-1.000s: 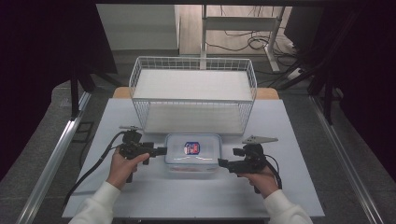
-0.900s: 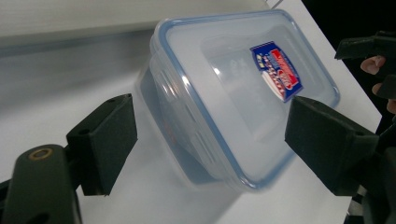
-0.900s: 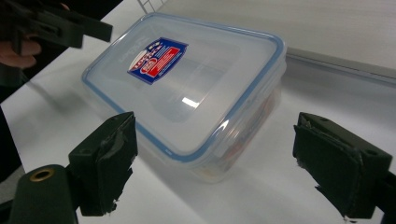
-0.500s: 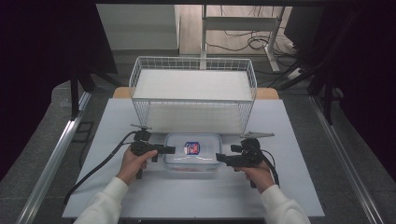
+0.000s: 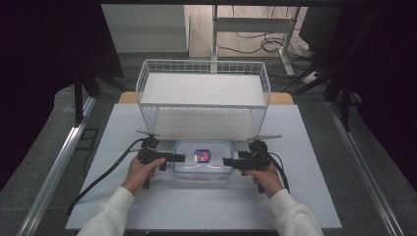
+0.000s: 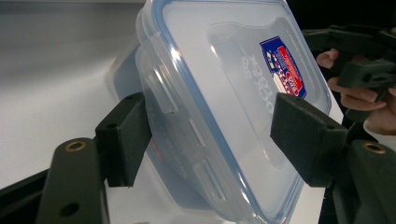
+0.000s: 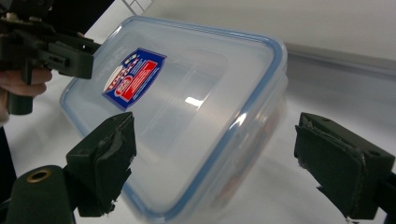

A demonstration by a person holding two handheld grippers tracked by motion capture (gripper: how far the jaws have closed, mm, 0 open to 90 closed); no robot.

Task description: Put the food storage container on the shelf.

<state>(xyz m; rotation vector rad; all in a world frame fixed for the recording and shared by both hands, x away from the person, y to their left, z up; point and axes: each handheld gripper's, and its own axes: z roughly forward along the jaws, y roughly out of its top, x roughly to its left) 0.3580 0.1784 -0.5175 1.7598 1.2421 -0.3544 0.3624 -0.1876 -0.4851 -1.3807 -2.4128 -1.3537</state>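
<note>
A clear plastic container [image 5: 202,160] with a blue-rimmed lid and a red and blue label lies on the white table [image 5: 147,206], just in front of the wire basket. My left gripper [image 5: 181,158] points at its left end and my right gripper [image 5: 226,162] at its right end. In the left gripper view the container [image 6: 219,102] reaches between the open jaws of the left gripper [image 6: 212,140]. In the right gripper view the container [image 7: 187,112] sits between the widely parted jaws of the right gripper [image 7: 219,168]. Neither pair of pads clamps it.
A white wire basket [image 5: 204,93] stands at the back middle of the table, close behind the container. Black cables trail from both grippers toward the near edge. Metal rails run along both sides of the table.
Both grippers have moved inward toward the container's two ends, so their jaws now reach around its edges. The container has stayed in place.
</note>
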